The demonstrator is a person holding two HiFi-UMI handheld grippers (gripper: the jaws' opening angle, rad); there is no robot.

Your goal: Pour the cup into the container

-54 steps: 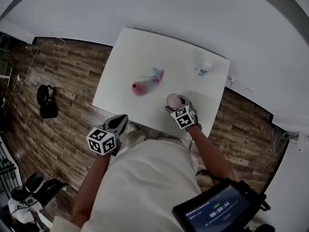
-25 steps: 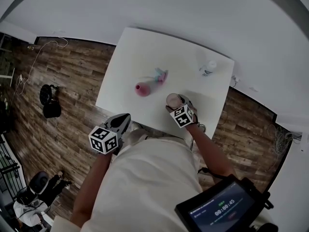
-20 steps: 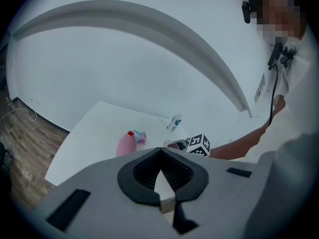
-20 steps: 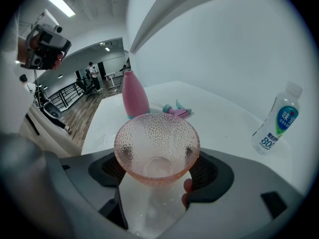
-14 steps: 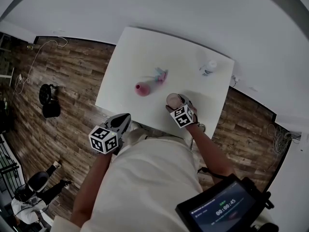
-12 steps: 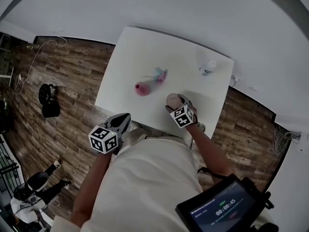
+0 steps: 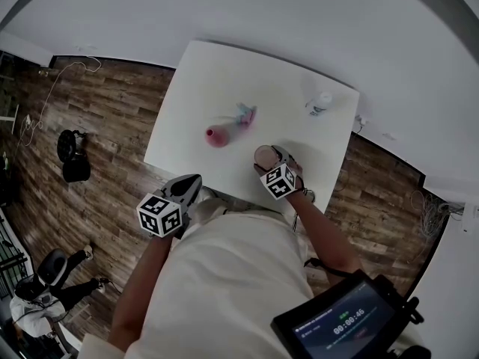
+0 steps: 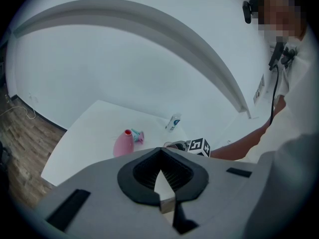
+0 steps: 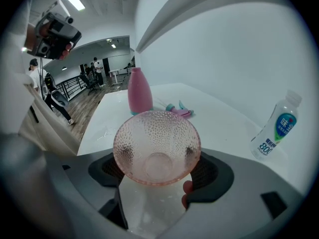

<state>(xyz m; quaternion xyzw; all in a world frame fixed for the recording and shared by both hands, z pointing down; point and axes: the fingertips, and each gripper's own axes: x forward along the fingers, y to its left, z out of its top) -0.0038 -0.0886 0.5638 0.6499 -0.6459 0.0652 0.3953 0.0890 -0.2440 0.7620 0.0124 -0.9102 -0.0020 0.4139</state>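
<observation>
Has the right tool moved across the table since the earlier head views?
No. The right tool, shut on the cup, keeps the same gap to the pink bottle on the table.

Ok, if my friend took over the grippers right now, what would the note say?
Left gripper: shut, empty, by the near edge of the table.
Right gripper: shut on the pink glass cup, mouth up, over the table's near side. I can't tell what is in it.
Pink bottle, likely the container: standing mid-table, apart from the cup, with a small teal-and-pink thing beside it. Water bottle: far right corner.
Done: cup gripped.
Left: carry it to the pink bottle and pour.
</observation>
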